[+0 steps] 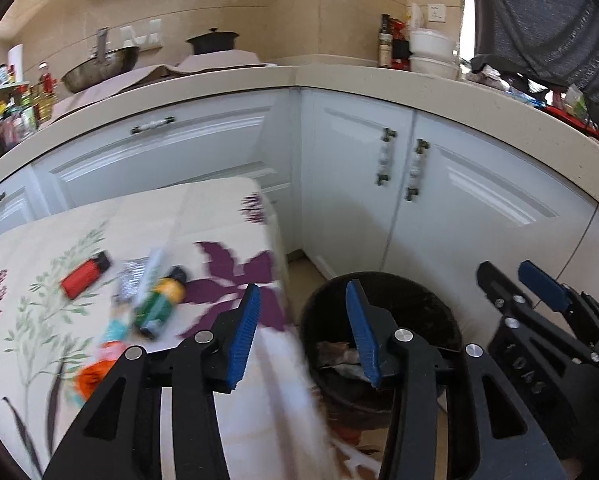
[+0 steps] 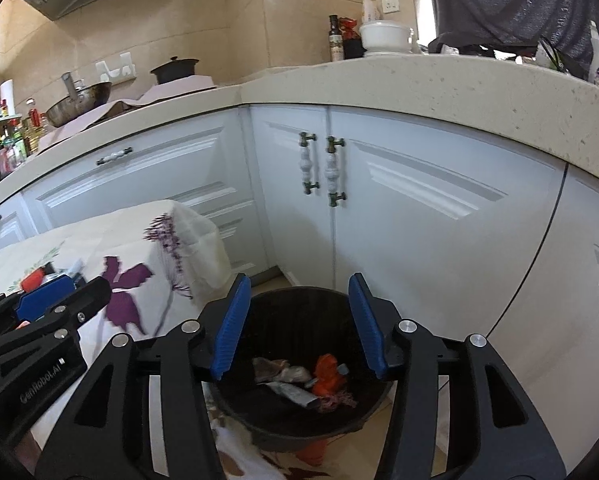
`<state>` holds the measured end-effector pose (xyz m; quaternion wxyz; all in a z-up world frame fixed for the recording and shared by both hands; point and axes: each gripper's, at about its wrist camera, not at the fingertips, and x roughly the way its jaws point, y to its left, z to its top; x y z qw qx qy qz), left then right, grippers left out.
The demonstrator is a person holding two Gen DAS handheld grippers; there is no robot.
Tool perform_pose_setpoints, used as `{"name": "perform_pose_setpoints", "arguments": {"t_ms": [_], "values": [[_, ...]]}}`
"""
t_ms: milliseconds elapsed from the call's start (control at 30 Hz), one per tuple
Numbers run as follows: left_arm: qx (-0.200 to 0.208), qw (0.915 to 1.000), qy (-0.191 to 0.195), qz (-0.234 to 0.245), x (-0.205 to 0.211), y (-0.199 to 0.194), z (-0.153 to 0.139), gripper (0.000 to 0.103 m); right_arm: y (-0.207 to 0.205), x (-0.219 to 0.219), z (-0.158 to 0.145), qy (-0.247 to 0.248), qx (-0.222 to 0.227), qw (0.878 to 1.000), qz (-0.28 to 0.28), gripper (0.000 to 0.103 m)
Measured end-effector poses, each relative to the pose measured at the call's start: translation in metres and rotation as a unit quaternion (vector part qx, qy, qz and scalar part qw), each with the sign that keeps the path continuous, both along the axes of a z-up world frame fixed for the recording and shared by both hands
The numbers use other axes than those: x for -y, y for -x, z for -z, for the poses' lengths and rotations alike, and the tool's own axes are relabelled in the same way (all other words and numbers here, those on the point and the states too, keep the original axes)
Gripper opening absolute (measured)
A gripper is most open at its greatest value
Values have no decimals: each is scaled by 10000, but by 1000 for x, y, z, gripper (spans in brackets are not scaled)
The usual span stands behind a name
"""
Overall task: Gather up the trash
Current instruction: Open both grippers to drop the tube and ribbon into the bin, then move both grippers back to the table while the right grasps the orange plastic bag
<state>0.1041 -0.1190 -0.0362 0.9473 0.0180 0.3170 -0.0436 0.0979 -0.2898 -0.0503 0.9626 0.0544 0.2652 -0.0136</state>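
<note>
With both tools over the black bin point(image 2: 299, 364), the right gripper point(image 2: 299, 324) stands parted and empty, the left gripper point(image 1: 305, 332) likewise with nothing between its pads. Crumpled scraps point(image 2: 299, 380) lie in the bin's bottom, so this reads as the drop step. Further off, on the floral tablecloth point(image 1: 219, 216), a red lighter point(image 1: 84, 276) and green bottle point(image 1: 159, 306) wait; next comes a reach back.

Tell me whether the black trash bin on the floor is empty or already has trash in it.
Not empty. The right wrist view shows the black trash bin holding crumpled wrappers and an orange scrap at its bottom, well below the rim.
</note>
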Motion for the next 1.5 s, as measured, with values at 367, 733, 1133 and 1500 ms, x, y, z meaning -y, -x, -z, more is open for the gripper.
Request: {"name": "perform_pose_setpoints", "arguments": {"t_ms": [367, 733, 1133, 1500], "values": [[-89, 9978, -152, -644, -94, 31, 3, 52, 25, -69, -7, -151, -164, 9979, -604, 50], [-275, 9919, -214, -1221, -173, 53, 13, 52, 33, -154, -19, -79, -252, 9898, -1399, 50], [-281, 9843, -231, -1728, -241, 64, 17, 52, 29, -224, -10, 97, -619, 9787, -1956, 61], [-454, 9833, -6, -1763, -268, 63, 20, 52, 6, -244, 15, 140, -1373, 9722, -1892, 63]]}}
